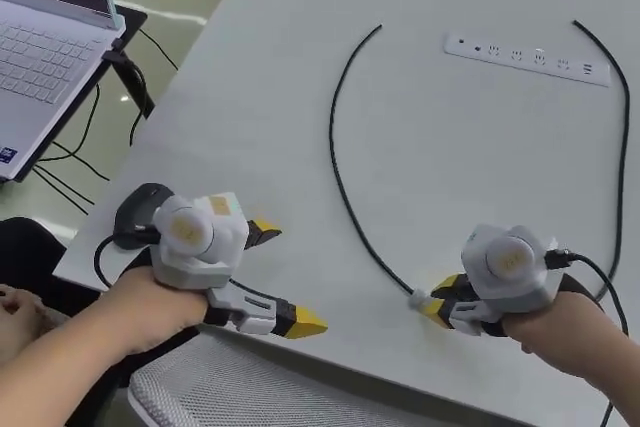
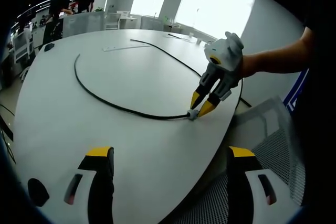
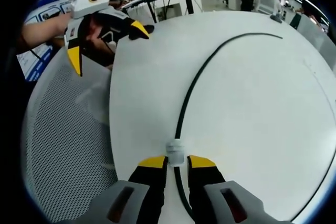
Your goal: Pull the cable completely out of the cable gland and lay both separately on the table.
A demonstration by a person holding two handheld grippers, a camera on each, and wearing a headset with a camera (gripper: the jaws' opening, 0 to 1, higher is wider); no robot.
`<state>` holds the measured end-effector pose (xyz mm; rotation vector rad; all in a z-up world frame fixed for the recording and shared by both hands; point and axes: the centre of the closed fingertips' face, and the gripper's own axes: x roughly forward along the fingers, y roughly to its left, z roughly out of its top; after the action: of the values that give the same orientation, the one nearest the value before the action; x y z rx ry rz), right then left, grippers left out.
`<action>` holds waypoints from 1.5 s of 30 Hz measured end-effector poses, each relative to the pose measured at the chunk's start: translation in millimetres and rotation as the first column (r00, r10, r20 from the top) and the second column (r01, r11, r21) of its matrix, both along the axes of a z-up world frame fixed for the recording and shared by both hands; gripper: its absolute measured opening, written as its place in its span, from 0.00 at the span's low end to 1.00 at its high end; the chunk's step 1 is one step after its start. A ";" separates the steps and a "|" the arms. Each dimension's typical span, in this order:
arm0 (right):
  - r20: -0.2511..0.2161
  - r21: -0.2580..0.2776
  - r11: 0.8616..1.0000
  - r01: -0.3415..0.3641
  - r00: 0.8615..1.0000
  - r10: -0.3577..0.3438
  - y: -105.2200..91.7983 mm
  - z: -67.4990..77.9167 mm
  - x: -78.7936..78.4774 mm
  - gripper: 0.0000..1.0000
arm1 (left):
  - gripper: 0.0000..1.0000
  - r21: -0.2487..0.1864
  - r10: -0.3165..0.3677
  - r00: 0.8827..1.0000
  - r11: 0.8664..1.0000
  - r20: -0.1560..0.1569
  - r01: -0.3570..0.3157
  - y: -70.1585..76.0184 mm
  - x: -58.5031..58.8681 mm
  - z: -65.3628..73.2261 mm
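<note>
Barely started: my right gripper point(image 3: 178, 161) is closed on the cable point(image 1: 333, 152) just behind the cable gland point(image 3: 175, 149), still threaded on near the table point(image 1: 450, 147) edge; left gripper point(image 2: 170, 151) is spread apart, empty, so pull-out and lay-down remain.

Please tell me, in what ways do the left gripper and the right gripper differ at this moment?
Jaws: the left gripper holds them wide apart; the right gripper holds them close together. Load: the left gripper holds nothing; the right gripper has the cable between its jaws, just behind the cable gland, though I cannot tell if it pinches. Both have yellow tips and are near the front edge of the table.
</note>
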<state>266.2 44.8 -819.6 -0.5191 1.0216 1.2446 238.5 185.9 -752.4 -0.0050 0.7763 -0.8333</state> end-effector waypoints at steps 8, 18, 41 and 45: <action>0.004 -0.011 1.000 -0.014 1.000 0.014 0.9 -3.4 -2.9 0.09 | 0.87 -0.003 -0.012 1.000 1.000 -0.007 0.012 -1.7 -3.5 -1.1; 0.046 -0.030 0.999 -0.036 0.998 0.038 0.9 -4.3 -2.4 0.07 | 0.85 -0.001 -0.030 0.999 1.000 -0.010 0.030 -5.3 -8.8 -1.0; 0.048 0.021 0.999 -0.033 0.998 0.032 7.2 41.7 -7.3 0.07 | 0.80 -0.065 -0.088 0.995 0.994 0.055 0.092 -43.9 -4.0 26.6; 0.056 0.034 0.998 -0.047 0.997 0.045 7.8 52.5 -8.5 0.07 | 0.81 -0.073 -0.094 0.993 0.992 0.074 0.099 -52.2 -1.9 35.3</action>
<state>257.7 52.7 -767.1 -0.5495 0.9442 1.2807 236.6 133.7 -717.1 -0.0064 0.6820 -0.9502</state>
